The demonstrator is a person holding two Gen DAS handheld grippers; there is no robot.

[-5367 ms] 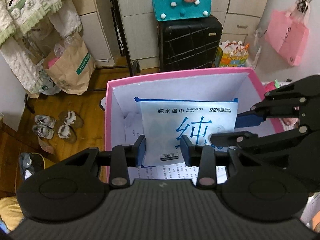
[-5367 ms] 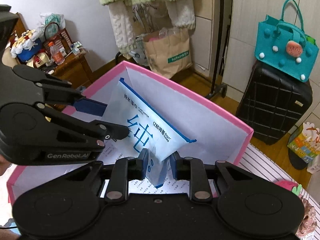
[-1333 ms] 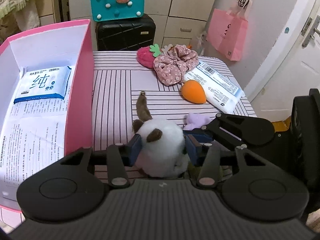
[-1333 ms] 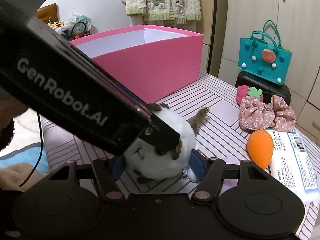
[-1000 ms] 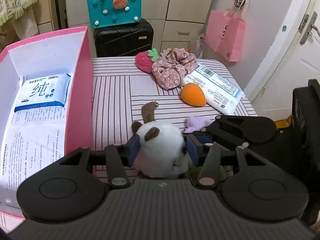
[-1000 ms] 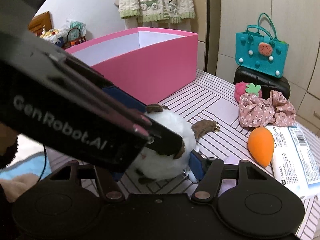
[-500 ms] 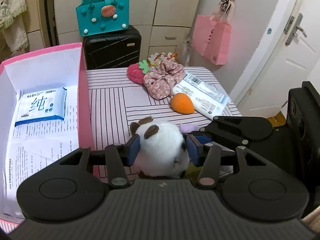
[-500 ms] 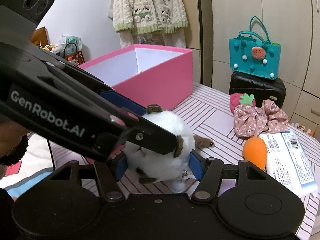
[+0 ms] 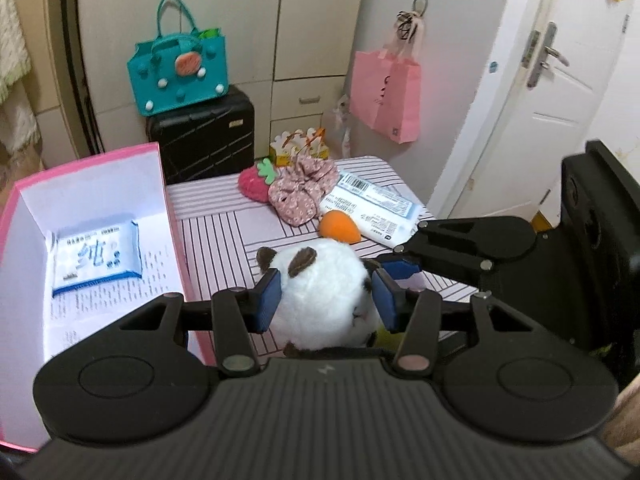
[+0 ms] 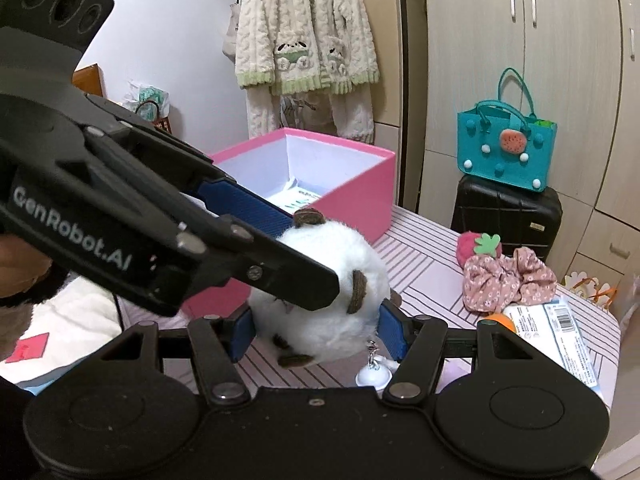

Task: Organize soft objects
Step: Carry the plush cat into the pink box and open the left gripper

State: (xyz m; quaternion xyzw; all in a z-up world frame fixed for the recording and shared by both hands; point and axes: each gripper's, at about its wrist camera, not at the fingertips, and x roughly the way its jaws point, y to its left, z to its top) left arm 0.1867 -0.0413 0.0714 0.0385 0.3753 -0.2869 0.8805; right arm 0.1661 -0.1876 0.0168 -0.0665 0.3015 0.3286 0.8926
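A white plush ball with brown ears (image 9: 324, 292) is held in the air above the striped table. My left gripper (image 9: 326, 296) is shut on its sides. My right gripper (image 10: 316, 330) is shut on it too, from the other direction (image 10: 320, 300). The pink box (image 9: 160, 184) stands to the left with a wet-wipes pack (image 9: 96, 256) lying on its paper-lined floor. The box also shows in the right wrist view (image 10: 344, 196).
On the striped table (image 9: 216, 232) lie a strawberry plush (image 9: 254, 180), a floral scrunchie (image 9: 300, 196), an orange sponge (image 9: 340, 228) and a long wipes pack (image 9: 372, 210). A black suitcase (image 9: 204, 136) with a teal bag (image 9: 180, 76) stands behind.
Both grippers have lifted the plush ball off the table and raised it. The views now look down on the table and box from higher up.
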